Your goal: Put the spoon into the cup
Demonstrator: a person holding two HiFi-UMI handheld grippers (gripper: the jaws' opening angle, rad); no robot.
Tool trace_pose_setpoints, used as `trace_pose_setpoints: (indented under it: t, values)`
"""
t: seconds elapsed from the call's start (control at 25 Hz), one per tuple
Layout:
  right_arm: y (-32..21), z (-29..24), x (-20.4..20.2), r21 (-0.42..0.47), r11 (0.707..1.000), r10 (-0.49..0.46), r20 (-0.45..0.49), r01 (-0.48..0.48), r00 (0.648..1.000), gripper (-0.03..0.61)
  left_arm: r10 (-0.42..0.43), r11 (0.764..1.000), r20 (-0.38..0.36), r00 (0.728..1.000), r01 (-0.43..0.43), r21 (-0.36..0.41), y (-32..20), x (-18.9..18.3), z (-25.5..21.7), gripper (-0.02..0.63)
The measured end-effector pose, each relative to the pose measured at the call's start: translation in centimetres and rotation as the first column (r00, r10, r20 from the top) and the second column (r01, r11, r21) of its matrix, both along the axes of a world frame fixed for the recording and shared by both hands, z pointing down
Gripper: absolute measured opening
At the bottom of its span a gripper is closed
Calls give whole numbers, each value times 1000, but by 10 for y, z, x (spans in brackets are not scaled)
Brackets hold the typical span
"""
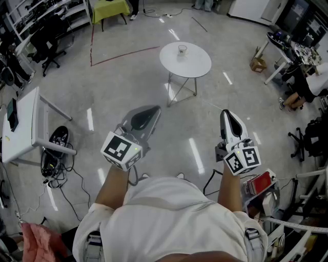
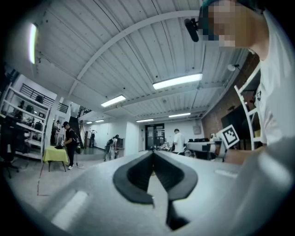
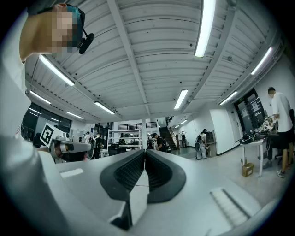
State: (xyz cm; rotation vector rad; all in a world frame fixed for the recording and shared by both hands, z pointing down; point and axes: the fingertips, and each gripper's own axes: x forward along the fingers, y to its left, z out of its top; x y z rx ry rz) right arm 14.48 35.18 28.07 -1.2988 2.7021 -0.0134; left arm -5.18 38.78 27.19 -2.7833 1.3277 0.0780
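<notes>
Both left gripper [image 1: 145,116] and right gripper [image 1: 229,122] were clenched, empty; cup [image 1: 182,49] on round table [image 1: 197,65] well apart, spoon unseen: hasty reach could topple cup.

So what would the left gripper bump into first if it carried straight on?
Nothing nearby, it seems: the left gripper points over the floor, roughly toward the round table, probably passing above it. Depth is unclear.

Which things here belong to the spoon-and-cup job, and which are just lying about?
Job: cup on round table; left gripper and right gripper, both shut, empty. The spoon cannot be made out.
Lying about: white desk, yellow table, cardboard box.
</notes>
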Motion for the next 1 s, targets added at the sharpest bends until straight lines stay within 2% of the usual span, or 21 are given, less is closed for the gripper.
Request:
trace_pose_setpoints:
  t: [0.48,1.0]
  values:
    - [1,-2,-7,-4,1000,-16,6,16,1000,12,-21,1000,17,1000,21,-3,-1,-10,0,0]
    - [-14,-4,12,27,997,-70,40,69,997,12,-43,999,29,999,44,-13,-14,14,4,0]
